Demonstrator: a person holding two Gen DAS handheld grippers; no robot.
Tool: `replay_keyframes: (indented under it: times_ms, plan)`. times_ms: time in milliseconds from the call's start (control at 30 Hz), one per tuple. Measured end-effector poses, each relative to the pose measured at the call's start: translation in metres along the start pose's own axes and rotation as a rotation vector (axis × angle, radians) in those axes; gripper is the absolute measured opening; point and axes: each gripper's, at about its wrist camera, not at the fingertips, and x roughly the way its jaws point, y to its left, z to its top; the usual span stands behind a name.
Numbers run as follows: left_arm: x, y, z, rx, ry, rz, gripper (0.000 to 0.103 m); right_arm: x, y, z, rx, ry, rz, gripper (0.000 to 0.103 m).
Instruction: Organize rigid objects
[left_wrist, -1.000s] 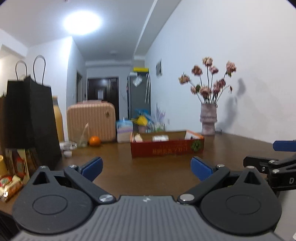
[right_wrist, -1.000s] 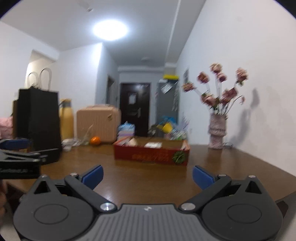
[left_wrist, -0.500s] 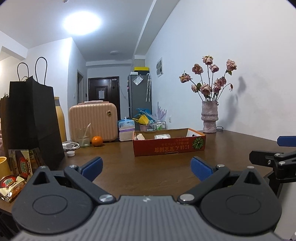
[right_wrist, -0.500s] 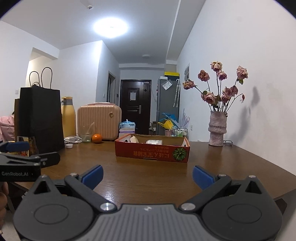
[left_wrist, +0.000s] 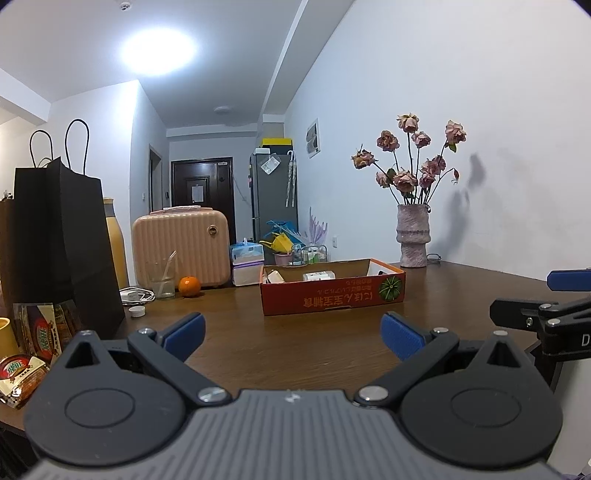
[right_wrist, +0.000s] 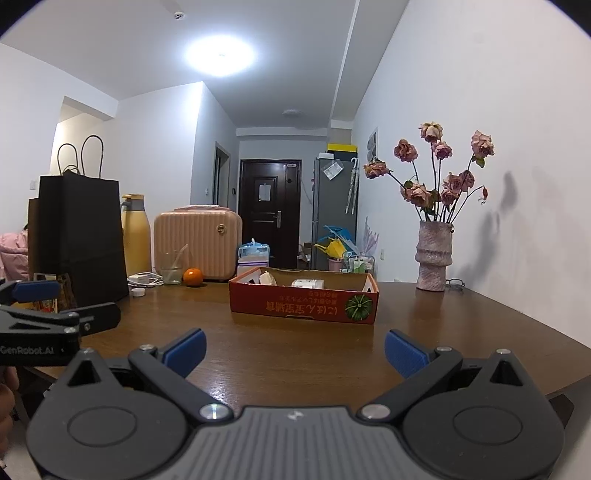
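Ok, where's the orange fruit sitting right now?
The round orange fruit sits on the brown wooden table, left of centre in both views, between the clear drinking glass and the ribbed pink suitcase.

Each gripper, the left gripper (left_wrist: 291, 332) and the right gripper (right_wrist: 293, 349), has black arms, blue pads (left_wrist: 400, 335), silver screws and a ridged grey body. One says "GenRobot.AI".

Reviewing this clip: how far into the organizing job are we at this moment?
Near the start, by the look of it. Done: a few small packages already sit in the red cardboard box. In hand: nothing; the left tongs and right tongs are open and empty, short of the box. Left: the orange, white cap and snack packets lie loose on the table.
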Motion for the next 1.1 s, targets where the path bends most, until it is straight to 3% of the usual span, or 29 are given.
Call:
replay_keyframes:
  times_ms: [1100]
  plan:
    - [-0.0005,0.0009,-0.0003,0.001,-0.001,-0.003,0.103,-0.0011,-0.0013,-0.0009,0.009,-0.005,-0.008,0.103]
